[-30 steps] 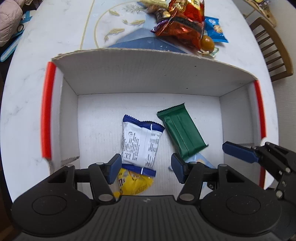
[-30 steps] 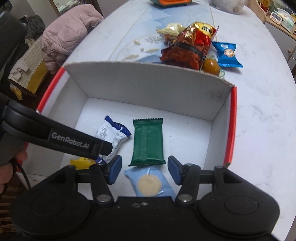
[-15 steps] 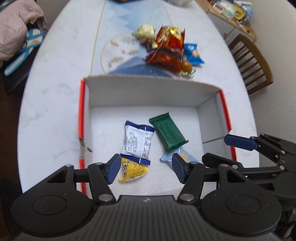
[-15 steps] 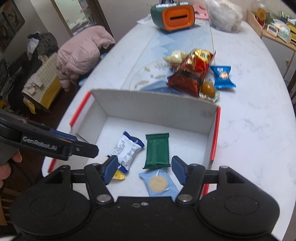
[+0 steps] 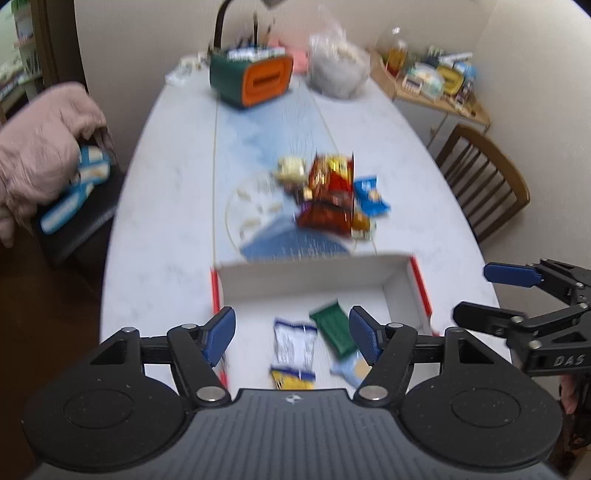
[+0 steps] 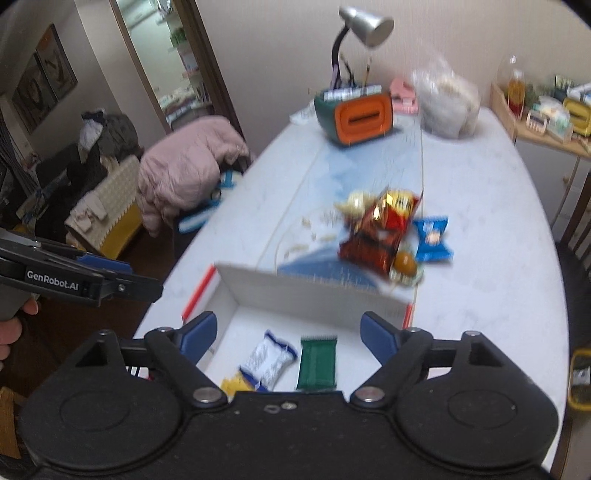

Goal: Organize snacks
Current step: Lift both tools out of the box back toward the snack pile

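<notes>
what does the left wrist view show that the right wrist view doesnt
Only the left wrist view shows the light blue packet in the box and the wooden chair. Only the right wrist view shows the lamp head and the framed pictures. Both share the white box, the green bar, the white packet, the snack pile and the orange holder.

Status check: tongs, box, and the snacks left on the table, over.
Left tongs and right tongs open, empty, jaws just widened. Four snacks in box. Snack pile waits behind it. Nothing in the way.
</notes>
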`<state>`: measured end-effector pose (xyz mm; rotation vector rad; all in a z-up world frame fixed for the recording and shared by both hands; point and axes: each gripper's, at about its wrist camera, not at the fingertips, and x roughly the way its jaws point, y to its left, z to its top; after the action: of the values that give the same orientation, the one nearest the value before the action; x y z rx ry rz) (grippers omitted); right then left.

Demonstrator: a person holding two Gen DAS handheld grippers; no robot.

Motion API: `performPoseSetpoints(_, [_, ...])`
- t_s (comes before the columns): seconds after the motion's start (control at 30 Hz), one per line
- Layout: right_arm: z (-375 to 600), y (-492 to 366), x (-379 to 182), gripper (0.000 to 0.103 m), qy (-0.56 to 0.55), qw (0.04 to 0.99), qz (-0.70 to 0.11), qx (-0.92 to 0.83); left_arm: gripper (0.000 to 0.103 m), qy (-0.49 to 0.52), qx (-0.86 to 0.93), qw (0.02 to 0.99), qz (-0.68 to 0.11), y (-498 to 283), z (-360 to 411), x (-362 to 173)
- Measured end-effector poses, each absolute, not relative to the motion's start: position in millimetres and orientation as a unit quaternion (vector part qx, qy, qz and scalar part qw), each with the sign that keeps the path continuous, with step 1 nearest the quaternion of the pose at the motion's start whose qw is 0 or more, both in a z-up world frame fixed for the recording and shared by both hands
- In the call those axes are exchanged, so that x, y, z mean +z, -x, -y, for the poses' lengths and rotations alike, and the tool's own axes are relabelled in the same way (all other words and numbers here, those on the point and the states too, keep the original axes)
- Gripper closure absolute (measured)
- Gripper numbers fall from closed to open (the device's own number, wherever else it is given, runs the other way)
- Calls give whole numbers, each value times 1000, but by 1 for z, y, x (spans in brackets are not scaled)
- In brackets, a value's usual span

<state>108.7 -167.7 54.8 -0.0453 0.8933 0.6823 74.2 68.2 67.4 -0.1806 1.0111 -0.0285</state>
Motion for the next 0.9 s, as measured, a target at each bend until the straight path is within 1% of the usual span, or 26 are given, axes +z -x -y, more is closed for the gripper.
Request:
performPoseSetpoints(0.13, [175,-123,80,9,8,861,-395,321,33,86,-9,883,-461,-87,-75,92])
performPoseSetpoints(0.23, [180,-137,95,3,-2,872,-379,311,29,87,-9,896,-435,-98,-78,109])
performPoseSetpoints(0.3, [182,-149,102,2,-3,878,-371,304,24,89,-7,902,-422,-109,-79,117])
performPoseSetpoints(0.33, [183,-155,104,1,-4,881,-367,299,24,92,-4,903,-419,-115,-80,120])
performPoseSetpoints(0.67, [192,-223,107,0,-7,897,-360,257,23,47,12,910,-412,-192,-68,133])
performPoseSetpoints(0.8, [193,-253,94,0,2,896,-369,246,24,30,14,902,-430,-228,-63,119])
performPoseSetpoints(0.9, [192,-278,77,0,10,892,-385,237,24,17,8,890,-455,-255,-59,98])
